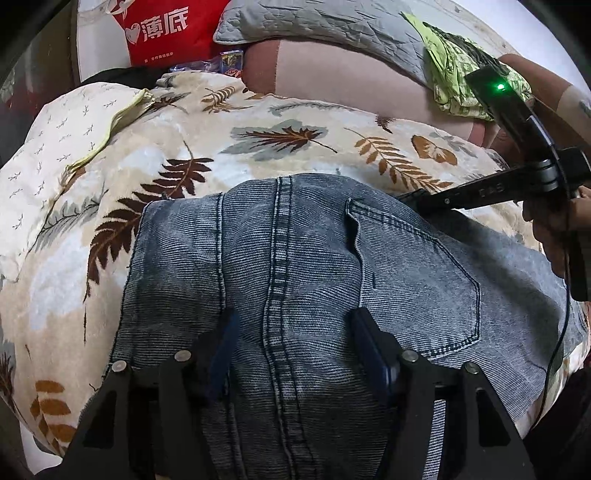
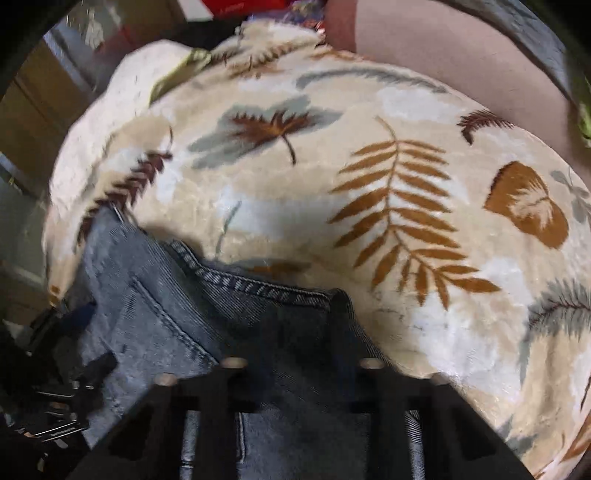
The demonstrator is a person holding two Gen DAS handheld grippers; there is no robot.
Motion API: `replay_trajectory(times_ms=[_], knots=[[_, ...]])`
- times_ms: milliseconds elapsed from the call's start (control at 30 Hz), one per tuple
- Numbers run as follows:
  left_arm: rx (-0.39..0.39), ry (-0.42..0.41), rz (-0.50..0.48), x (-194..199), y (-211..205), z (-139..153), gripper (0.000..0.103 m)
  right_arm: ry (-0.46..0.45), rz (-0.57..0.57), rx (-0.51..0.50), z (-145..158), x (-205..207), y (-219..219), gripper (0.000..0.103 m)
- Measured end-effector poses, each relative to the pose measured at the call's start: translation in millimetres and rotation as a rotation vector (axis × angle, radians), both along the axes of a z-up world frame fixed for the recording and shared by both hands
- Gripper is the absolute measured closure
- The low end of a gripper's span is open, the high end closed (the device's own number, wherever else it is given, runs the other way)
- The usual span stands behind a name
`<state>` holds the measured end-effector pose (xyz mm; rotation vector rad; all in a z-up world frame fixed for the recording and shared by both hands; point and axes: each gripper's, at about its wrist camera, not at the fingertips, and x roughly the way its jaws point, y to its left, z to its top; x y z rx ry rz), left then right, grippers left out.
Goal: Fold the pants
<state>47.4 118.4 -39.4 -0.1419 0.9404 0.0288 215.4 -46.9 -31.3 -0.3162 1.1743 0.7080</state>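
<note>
The jeans (image 1: 295,266) lie folded on a leaf-print blanket (image 1: 280,122), filling the lower centre of the left wrist view, a back pocket (image 1: 417,277) right of the middle seam. The left gripper (image 1: 293,332) sits at the bottom centre with its jaws apart, the denim between and under its fingers (image 1: 369,343). The right gripper (image 1: 417,201) reaches in from the right edge to the jeans' upper right edge; in its own blurred view (image 2: 299,317) its jaws stand apart over the denim. A red bag (image 1: 162,29) sits upper left, a grey quilt (image 1: 325,22) at the top.
</note>
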Motion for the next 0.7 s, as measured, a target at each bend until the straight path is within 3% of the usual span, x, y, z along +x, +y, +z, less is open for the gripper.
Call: replay_trajectory(times_ms=[67, 133, 400, 533, 700], knots=[[-0.005, 0.000, -0.001, 0, 1, 0, 0.039, -0.021, 0.002, -0.005, 4, -2, 0, 0.099], [0.000, -0.001, -0.001, 1, 0, 0, 0.038, -0.076, -0.025, -0.025, 8, 1, -1, 0.100], [0.024, -0.010, -0.007, -1, -3, -1, 0.037, -0.095, -0.135, -0.016, -13, 14, -4, 0.100], [0.039, -0.019, -0.009, -2, -6, -1, 0.036, -0.113, -0.244, 0.011, -6, 19, -19, 0.073], [0.045, -0.030, -0.005, -3, -7, -1, 0.035, -0.137, -0.355, 0.173, 32, -13, -64, 0.073]])
